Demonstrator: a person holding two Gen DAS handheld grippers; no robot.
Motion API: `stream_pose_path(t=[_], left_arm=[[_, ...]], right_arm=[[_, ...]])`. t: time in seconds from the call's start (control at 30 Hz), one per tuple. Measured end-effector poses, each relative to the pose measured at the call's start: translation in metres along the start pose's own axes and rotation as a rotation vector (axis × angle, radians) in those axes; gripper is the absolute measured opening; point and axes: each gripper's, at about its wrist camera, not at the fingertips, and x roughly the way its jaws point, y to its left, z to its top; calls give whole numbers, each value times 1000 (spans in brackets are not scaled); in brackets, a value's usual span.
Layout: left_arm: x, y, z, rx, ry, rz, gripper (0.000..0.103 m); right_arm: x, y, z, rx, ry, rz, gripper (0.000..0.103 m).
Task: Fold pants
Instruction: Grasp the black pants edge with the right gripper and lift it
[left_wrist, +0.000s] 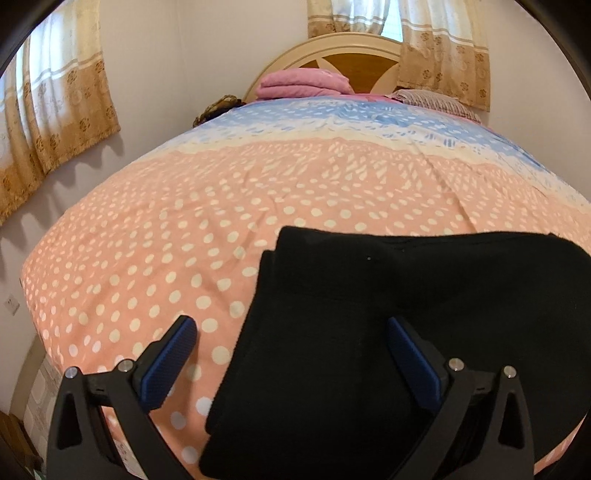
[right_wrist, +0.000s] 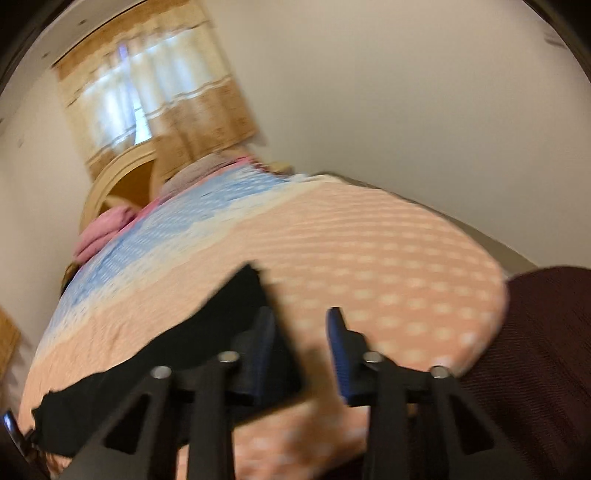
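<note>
The black pants (left_wrist: 388, 314) lie folded into a thick flat stack on the pink polka-dot bedspread (left_wrist: 147, 240), at the near side of the bed. My left gripper (left_wrist: 291, 325) hovers open and wide over the stack's left edge: its right finger is above the cloth, its left finger above bare bedspread. The right wrist view is blurred and tilted. There the pants (right_wrist: 147, 354) stretch to the lower left. My right gripper (right_wrist: 300, 314) stands open at their right end, with a narrow gap that shows only bedspread (right_wrist: 388, 258).
A folded pink blanket (left_wrist: 303, 83) and a striped pillow (left_wrist: 436, 101) lie by the wooden headboard (left_wrist: 354, 62). Curtains (left_wrist: 55, 110) hang on the left wall. A person's dark maroon clothing (right_wrist: 535, 350) is at the bed's near right edge.
</note>
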Motion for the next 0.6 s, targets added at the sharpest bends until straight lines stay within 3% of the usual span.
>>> stream_pose_path(t=[0.17,0.3,0.4,0.47,0.6], left_arm=[[2,1,-2,-28,8,-6,103],[0,1,-7,-43,-1,-2,103],[0,2,-7,-40,-1,-4,103],[-1,-2,-5,0,-8,11,103],[1,-5,0,43,-27,28,103]], right_arm=[[8,-1,-6,2,81,128,29],[16,17,-12,-42,114,151,27],[21,32,-15,-115,91,81,26],[25,37,-13,-129,90,84,17],[30,46,-5,-169,85,60,16]])
